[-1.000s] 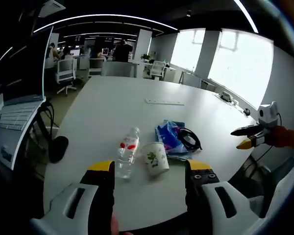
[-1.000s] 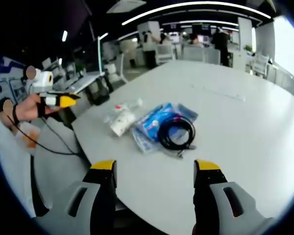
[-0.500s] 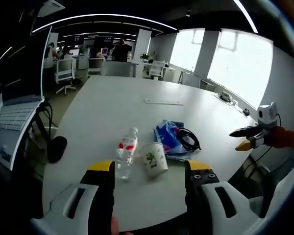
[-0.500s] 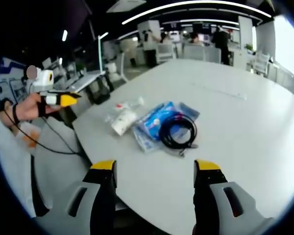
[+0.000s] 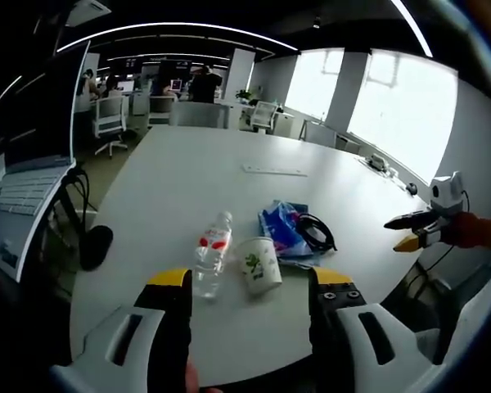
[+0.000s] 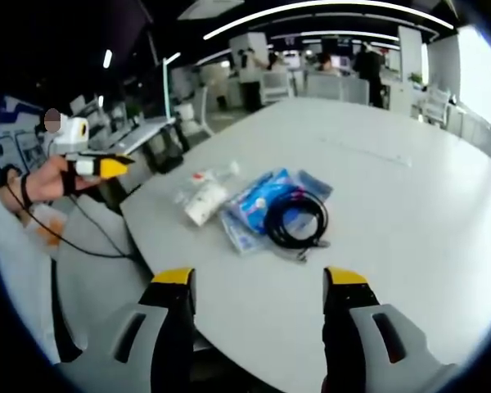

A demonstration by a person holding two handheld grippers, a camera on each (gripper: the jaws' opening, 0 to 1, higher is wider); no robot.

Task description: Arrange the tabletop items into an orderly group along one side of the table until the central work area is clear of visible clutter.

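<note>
A small cluster sits close to the near edge of the white table [image 5: 188, 172]: a clear water bottle [image 5: 211, 252] lying on its side, a paper cup [image 5: 260, 264] tipped over just to its right, then a blue plastic packet [image 5: 280, 228] with a coil of black cable [image 5: 315, 231] resting on its right part. In the right gripper view the same group lies near the table's left edge, the water bottle [image 6: 203, 178] and paper cup [image 6: 204, 205] touching, the blue plastic packet [image 6: 258, 205] beside them and the black cable [image 6: 295, 217] on top of it. Beyond the cluster the tabletop runs wide and bare to a flat white strip [image 5: 275, 170] far off. The left gripper [image 5: 250, 291] is held off the near edge, jaws spread with nothing between them; the right gripper [image 6: 258, 286] likewise hangs short of the table with its jaws apart. Office chairs [image 5: 110, 123] stand at the far left, past the table's rim.
</note>
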